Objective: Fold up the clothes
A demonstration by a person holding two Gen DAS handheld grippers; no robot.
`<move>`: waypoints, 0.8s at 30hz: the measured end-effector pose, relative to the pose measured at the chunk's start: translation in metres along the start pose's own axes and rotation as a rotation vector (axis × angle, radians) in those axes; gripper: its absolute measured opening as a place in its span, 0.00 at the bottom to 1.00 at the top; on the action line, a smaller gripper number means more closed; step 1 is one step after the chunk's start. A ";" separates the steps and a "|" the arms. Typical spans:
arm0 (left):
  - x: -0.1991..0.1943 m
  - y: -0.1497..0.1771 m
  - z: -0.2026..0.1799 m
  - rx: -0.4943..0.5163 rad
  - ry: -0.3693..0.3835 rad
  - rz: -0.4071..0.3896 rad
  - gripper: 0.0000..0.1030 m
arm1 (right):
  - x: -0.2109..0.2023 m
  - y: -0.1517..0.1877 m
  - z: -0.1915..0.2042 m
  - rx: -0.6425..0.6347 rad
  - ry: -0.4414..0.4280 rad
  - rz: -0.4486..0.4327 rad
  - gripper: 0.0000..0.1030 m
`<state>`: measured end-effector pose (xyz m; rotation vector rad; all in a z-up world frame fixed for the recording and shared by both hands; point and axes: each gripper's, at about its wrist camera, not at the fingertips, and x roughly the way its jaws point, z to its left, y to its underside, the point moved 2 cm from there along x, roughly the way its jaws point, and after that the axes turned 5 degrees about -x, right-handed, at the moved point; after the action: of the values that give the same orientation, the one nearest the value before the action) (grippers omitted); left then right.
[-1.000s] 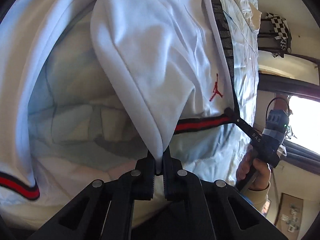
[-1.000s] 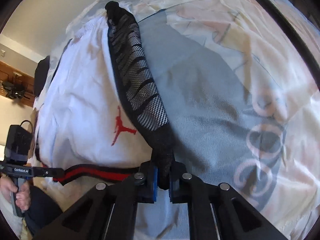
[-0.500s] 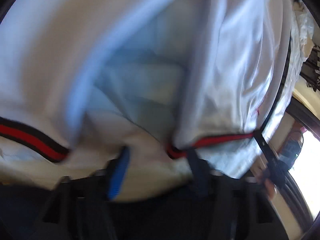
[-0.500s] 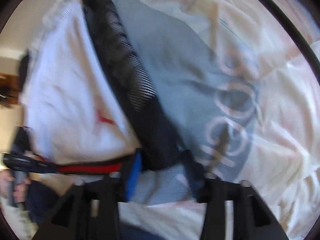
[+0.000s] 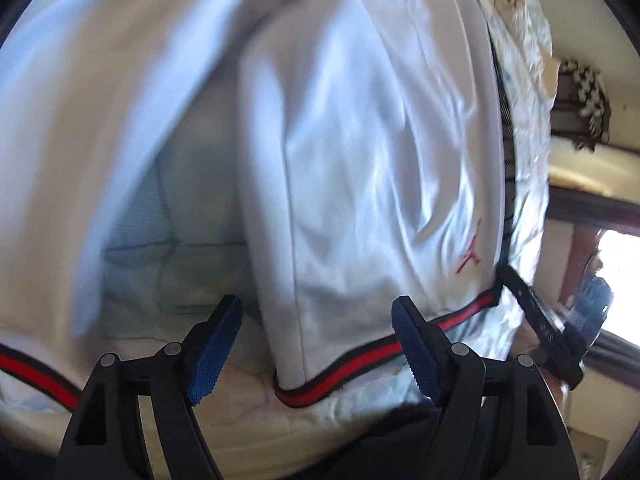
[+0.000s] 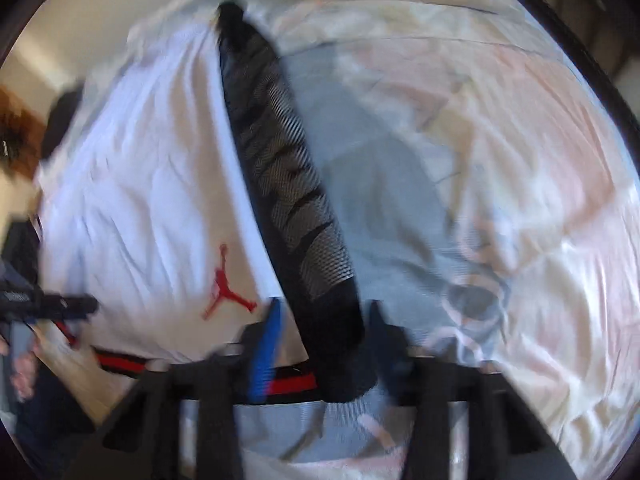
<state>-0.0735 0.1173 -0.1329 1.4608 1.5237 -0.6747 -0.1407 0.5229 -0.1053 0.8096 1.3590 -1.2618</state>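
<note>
White shorts (image 5: 360,160) with a red logo (image 5: 470,256) and a red-and-black hem (image 5: 360,360) lie spread on the bed. My left gripper (image 5: 316,344) hovers over the hem, its jaws opening wide; the folded leg edge lies between the blue pads (image 5: 216,344) without being pressed. In the right wrist view the shorts (image 6: 140,200) carry a black mesh side panel (image 6: 288,184). My right gripper (image 6: 324,344) straddles that panel's lower end, its jaws closing and the pads apart from it. The left gripper (image 6: 52,304) shows at the left edge.
A pale patterned bed cover (image 6: 520,160) lies under the shorts and stretches to the right. A bright window (image 5: 616,272) and a checkered cloth (image 5: 588,92) are beyond the bed. A person's hand (image 6: 20,360) grips the left tool.
Both grippers were shut on the shorts, left on the white leg fold, right on the mesh panel. Both have let go, and the fabric has dropped flat onto the bed.
</note>
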 end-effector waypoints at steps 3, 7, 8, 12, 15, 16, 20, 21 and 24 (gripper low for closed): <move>0.000 0.006 -0.001 0.069 -0.119 -0.010 0.21 | 0.011 0.003 0.006 -0.043 0.066 0.040 0.06; 0.007 0.012 0.028 -0.027 -0.029 0.121 0.07 | 0.010 0.003 -0.002 -0.011 0.040 0.062 0.05; 0.008 0.011 0.033 -0.040 -0.010 0.121 0.06 | 0.012 0.003 -0.003 -0.003 0.037 0.069 0.05; 0.010 0.008 0.033 -0.035 -0.030 0.123 0.06 | 0.017 -0.002 0.001 0.004 0.056 0.089 0.05; 0.003 0.006 0.027 -0.017 -0.060 0.143 0.20 | 0.013 -0.006 0.007 -0.007 0.080 0.077 0.23; -0.007 0.008 0.023 -0.005 -0.066 0.142 0.32 | 0.010 -0.008 0.009 -0.013 0.086 0.067 0.53; -0.083 0.014 -0.014 0.105 0.065 -0.049 0.85 | -0.035 -0.019 0.011 0.020 0.092 -0.101 0.82; -0.106 0.009 -0.027 0.126 0.094 -0.135 0.85 | -0.049 -0.027 0.012 0.044 0.074 -0.157 0.82; -0.152 -0.026 -0.064 0.135 0.130 -0.465 0.85 | -0.082 -0.066 0.033 0.066 0.019 -0.321 0.83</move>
<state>-0.1278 0.0951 0.0237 1.2731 1.9790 -0.9863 -0.1780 0.4914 -0.0063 0.6665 1.5113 -1.5568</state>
